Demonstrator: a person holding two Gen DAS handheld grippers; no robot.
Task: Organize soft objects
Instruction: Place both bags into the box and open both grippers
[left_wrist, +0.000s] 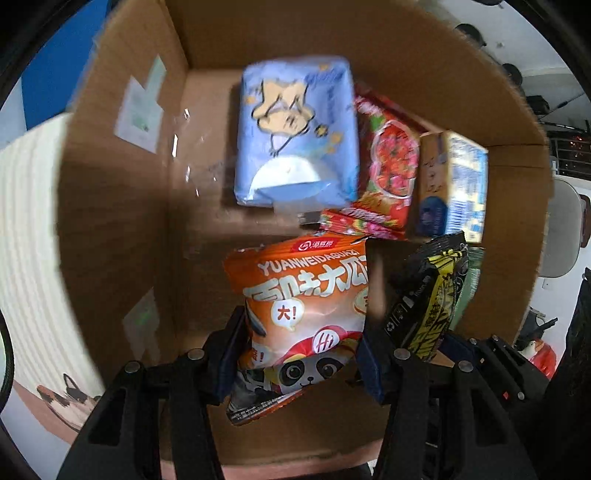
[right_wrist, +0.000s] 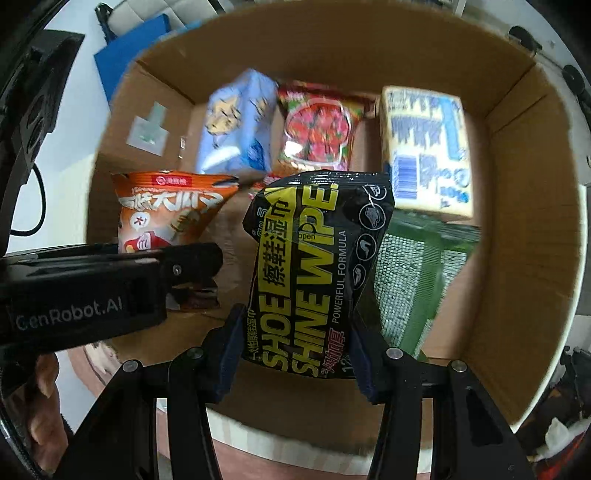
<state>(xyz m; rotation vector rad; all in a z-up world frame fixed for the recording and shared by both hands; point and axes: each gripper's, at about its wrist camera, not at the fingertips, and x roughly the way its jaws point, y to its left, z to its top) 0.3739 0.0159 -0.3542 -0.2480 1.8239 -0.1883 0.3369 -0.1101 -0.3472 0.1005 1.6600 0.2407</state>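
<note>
My left gripper (left_wrist: 299, 358) is shut on an orange snack bag with a panda (left_wrist: 303, 314) and holds it over the open cardboard box (left_wrist: 110, 206). My right gripper (right_wrist: 291, 350) is shut on a black and yellow shoe-wipes pack (right_wrist: 314, 266), also over the box. The wipes pack shows at the right of the left wrist view (left_wrist: 432, 295). The orange bag (right_wrist: 166, 218) and the left gripper's body (right_wrist: 92, 288) show at the left of the right wrist view.
Inside the box (right_wrist: 517, 221) lie a blue tissue pack (left_wrist: 295, 133) (right_wrist: 236, 125), a red noodle packet (left_wrist: 388, 166) (right_wrist: 317, 125), a white and blue pack (left_wrist: 454, 184) (right_wrist: 428, 147) and a green mesh item (right_wrist: 413, 280). A cream mat (left_wrist: 26, 240) lies left of the box.
</note>
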